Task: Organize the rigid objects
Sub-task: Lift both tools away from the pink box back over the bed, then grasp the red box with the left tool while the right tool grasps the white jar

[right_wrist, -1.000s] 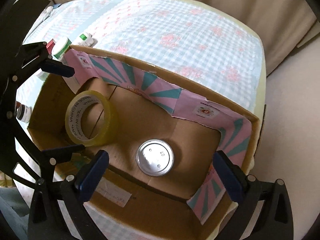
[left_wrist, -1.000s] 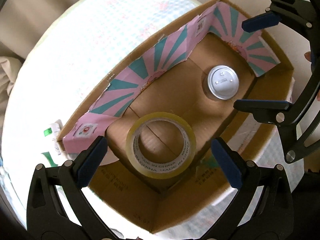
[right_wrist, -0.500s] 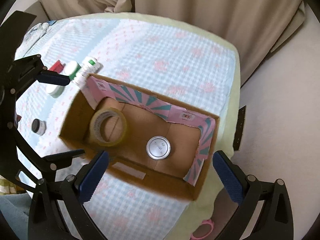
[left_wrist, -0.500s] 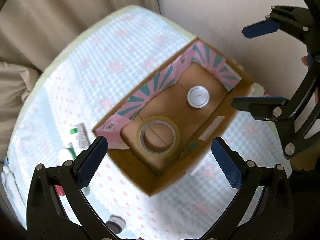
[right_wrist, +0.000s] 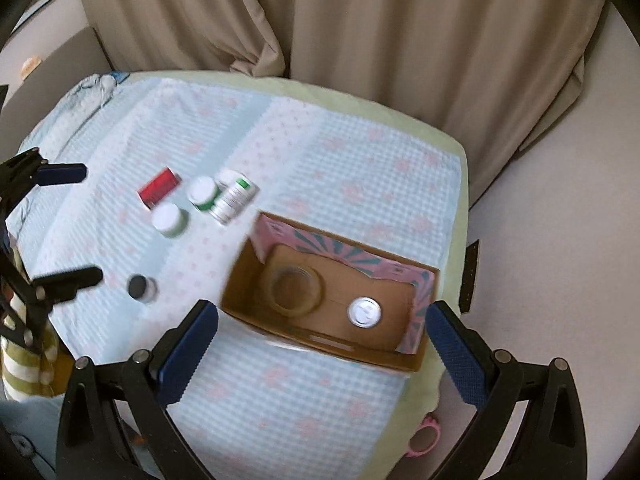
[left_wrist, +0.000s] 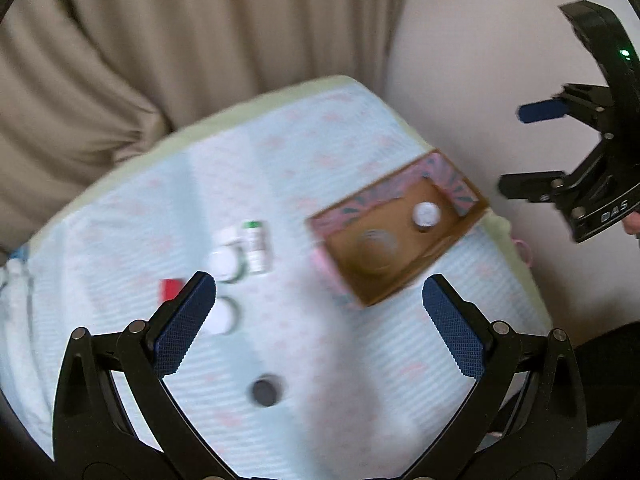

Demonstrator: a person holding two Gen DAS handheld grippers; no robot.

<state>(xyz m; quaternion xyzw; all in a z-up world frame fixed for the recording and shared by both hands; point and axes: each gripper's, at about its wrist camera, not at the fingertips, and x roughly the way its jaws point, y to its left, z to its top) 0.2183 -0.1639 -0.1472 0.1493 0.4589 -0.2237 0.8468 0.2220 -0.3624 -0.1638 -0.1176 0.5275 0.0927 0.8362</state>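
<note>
Broadly, beige pleated curtains (right_wrist: 360, 40) hang behind a tabletop (right_wrist: 320, 140) covered in a pale blue checked cloth with pink flower prints and a light green edge. Toward the cloth's right side sits an open brown cardboard box (right_wrist: 320, 340) with a pink-and-teal striped lining (left_wrist: 400, 276); everything else is placed relative to it.

Inside the box, a roll of clear yellowish packing tape (right_wrist: 296, 290) lies flat at the left end (left_wrist: 378, 246), and a round silver-topped tin (right_wrist: 364, 312) stands toward the right end (left_wrist: 427, 214), apart from the tape.

Left of the box, on the cloth, lies a loose group: a white bottle with a green-printed label (right_wrist: 234, 198) on its side nearest the box (left_wrist: 256, 250), a white-capped green jar (right_wrist: 203, 193) touching it (left_wrist: 226, 264), a second white-lidded jar (right_wrist: 169, 220) a little farther off (left_wrist: 222, 316), and a small red carton (right_wrist: 158, 186) beyond those (left_wrist: 170, 290). A small dark-capped jar (right_wrist: 140, 287) stands alone, left of the box's near corner (left_wrist: 266, 391).

Both tools hover above the tabletop, well apart from every object. The left gripper (left_wrist: 320, 324) has its blue-padded fingers (left_wrist: 184, 324) spread wide with nothing between them; it also shows at the left edge of the right wrist view (right_wrist: 60, 224). The right gripper (right_wrist: 320, 352) likewise has its fingers (right_wrist: 456, 356) wide apart and holds nothing, and appears at the right edge of the left wrist view (left_wrist: 528, 148). The left wrist view is motion-blurred.
</note>
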